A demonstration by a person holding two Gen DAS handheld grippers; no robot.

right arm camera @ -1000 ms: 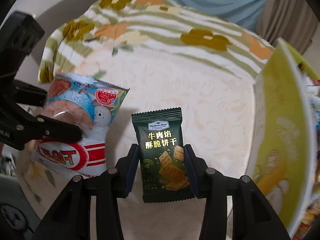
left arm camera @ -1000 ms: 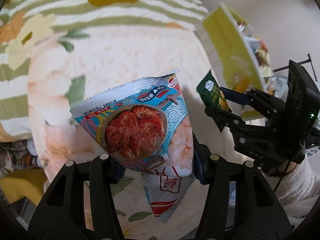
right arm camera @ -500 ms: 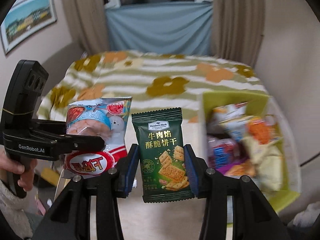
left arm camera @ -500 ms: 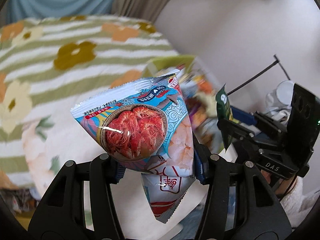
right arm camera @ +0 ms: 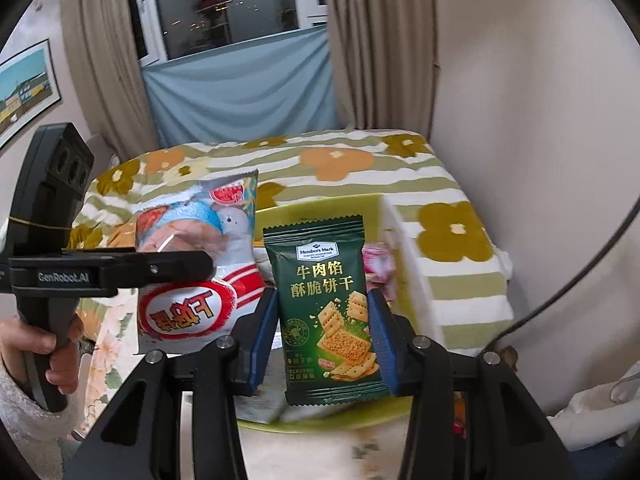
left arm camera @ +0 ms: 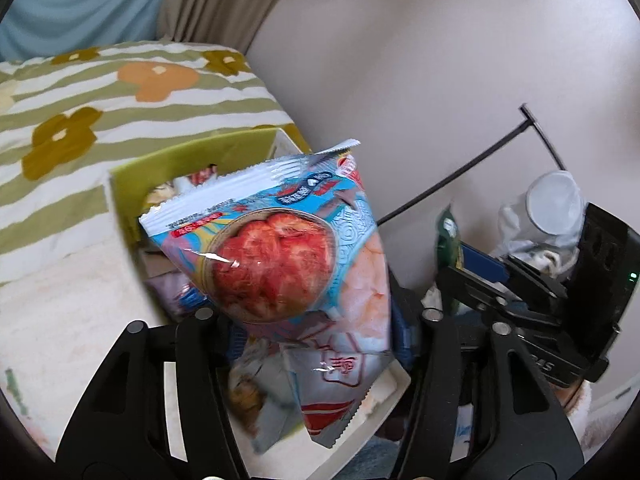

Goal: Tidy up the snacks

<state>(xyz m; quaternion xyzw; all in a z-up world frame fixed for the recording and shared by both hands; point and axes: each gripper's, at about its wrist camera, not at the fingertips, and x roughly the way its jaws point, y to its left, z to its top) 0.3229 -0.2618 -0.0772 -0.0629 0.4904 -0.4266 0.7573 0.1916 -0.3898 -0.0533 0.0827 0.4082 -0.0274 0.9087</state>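
Left gripper [left arm camera: 316,320]: its jaws have just been opening, and the shrimp bag [left arm camera: 280,248] is between them. In the left wrist view a dark gap shows between the left pad and the bag, so I read the grip as let go, or nearly so. The blur on the bag's print suggests it may be starting to slip.

Shrimp bag: a second ago it was held tight over the floral bedspread [left arm camera: 80,128]. Now it hangs above the open green box [left arm camera: 192,152], with other snack packets visible in the box beneath it.

Right gripper [right arm camera: 322,334]: clamped on the green cracker packet [right arm camera: 326,312], blue pads pressing both its edges. This grip looks the same as in the earlier frames.

Cracker packet: upright between the pads, now in front of and above the box [right arm camera: 320,210], where before it hung over bare bedding.

Both hands: they have swung from the bed toward the box by the wall, side by side, the left one seen at the left of the right wrist view.

Meaning for the task: the carry looks finished for the shrimp bag, and its drop into the box appears to be under way. The cracker packet seems next.

Risk: the bag is wide and light, so it could catch on the box rim or land on top of the heaped packets.
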